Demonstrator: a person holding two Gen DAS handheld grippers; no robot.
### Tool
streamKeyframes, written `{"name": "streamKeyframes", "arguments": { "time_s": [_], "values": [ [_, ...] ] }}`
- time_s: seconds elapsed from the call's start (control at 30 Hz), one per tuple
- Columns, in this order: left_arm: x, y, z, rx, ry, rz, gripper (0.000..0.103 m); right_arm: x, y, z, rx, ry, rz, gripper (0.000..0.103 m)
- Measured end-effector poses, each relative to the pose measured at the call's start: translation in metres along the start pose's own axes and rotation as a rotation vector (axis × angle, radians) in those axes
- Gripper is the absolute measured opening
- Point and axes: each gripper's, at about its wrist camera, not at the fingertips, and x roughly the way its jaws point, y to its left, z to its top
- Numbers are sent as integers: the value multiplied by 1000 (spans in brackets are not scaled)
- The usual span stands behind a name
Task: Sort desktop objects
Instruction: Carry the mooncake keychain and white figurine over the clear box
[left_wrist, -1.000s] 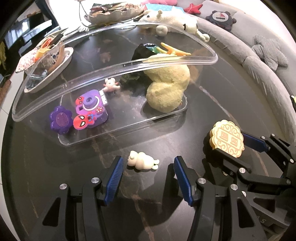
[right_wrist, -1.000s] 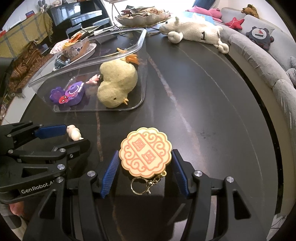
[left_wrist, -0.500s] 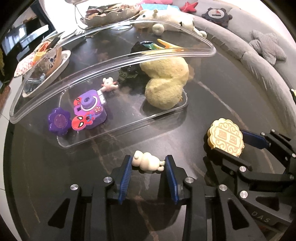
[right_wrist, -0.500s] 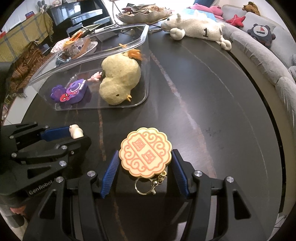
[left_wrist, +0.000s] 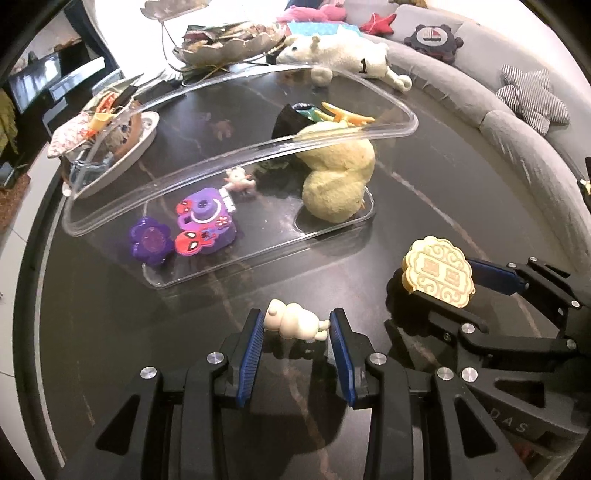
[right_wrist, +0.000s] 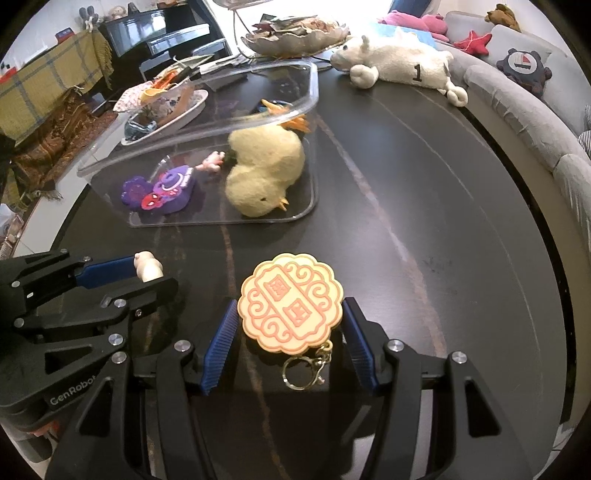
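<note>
The left gripper (left_wrist: 297, 325) clamps a small cream figurine (left_wrist: 295, 320) and the right gripper (right_wrist: 290, 332) grips a round yellow mooncake keychain (right_wrist: 291, 302), both near the part-filled clear plastic bin (left_wrist: 258, 254), not yet dropped in.

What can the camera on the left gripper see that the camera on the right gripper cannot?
Only the left wrist view shows the grey striped star cushion on the sofa.

Only the right wrist view shows the gold key ring hanging under the round cream mooncake-patterned tag, and the yellow checked blanket.

Both show the clear plastic box, its yellow plush chick, the small white figurine gripped by the left gripper, and the right gripper clamping the tag.
</note>
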Motion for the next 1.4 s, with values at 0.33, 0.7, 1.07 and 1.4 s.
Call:
{"name": "streamKeyframes", "arguments": {
  "time_s": [0.33,0.7,1.07,1.4],
  "values": [
    [-35,11,-19,-26,-51,26,33,-29,24,-1,-24,-50,15,54],
    [-76,24,-29,-42,-111,46,33,-63,49,-2,-50,-102,34,54],
    [-110,26,-36,-43,-174,67,33,-96,66,-3,-74,-158,35,54],
    [-133,33,-35,-50,-220,83,33,-118,77,0,-94,-199,42,54]
  ]
}}
